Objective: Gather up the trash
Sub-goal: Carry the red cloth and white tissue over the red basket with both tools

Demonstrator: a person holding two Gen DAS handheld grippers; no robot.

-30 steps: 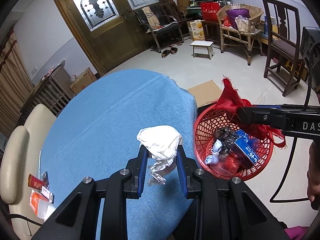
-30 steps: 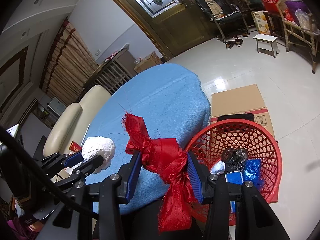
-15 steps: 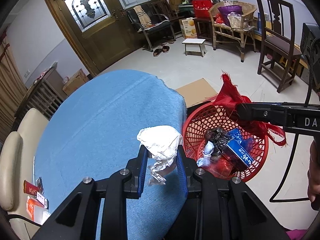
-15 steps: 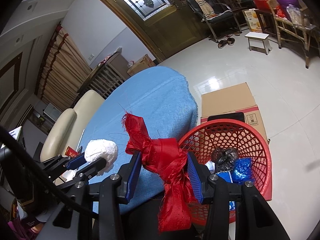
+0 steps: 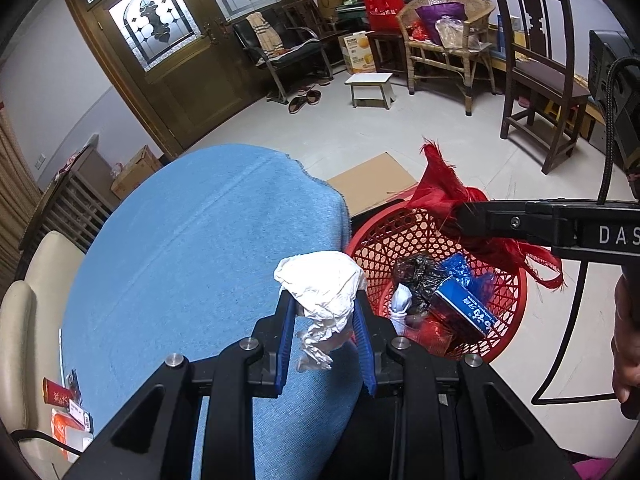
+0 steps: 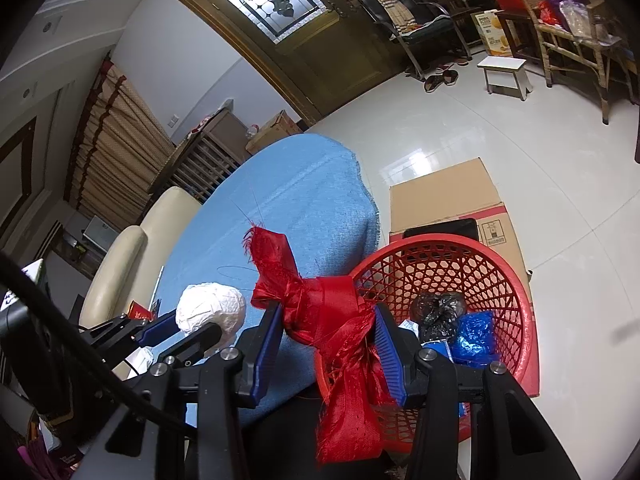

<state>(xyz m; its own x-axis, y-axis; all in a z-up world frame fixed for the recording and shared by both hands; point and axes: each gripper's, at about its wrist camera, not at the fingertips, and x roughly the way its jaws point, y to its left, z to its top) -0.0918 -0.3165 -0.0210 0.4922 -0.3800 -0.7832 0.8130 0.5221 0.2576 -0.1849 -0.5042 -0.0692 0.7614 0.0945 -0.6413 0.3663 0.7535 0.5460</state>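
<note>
My left gripper [image 5: 323, 312] is shut on a crumpled white paper ball [image 5: 320, 286], held above the right edge of the blue-clothed table [image 5: 192, 248]. My right gripper [image 6: 328, 326] is shut on a frayed red ribbon [image 6: 320, 312], held over the near rim of a red mesh basket [image 6: 516, 304]. In the left wrist view the basket [image 5: 384, 240] stands on the floor beside the table, holding a blue box [image 5: 464, 308], black plastic and other trash. The right gripper with the ribbon [image 5: 448, 188] hangs over it. The paper ball [image 6: 211, 312] also shows in the right wrist view.
A flattened cardboard box [image 6: 444, 200] lies on the floor behind the basket. A cream chair [image 5: 24, 312] stands left of the table, with small red packets [image 5: 60, 396] on it. Chairs, a stool [image 5: 370, 86] and a wooden door [image 5: 168, 60] stand further back.
Both grippers have shifted slightly right, toward the basket, with their loads still held. The basket looks closer to the left gripper.
</note>
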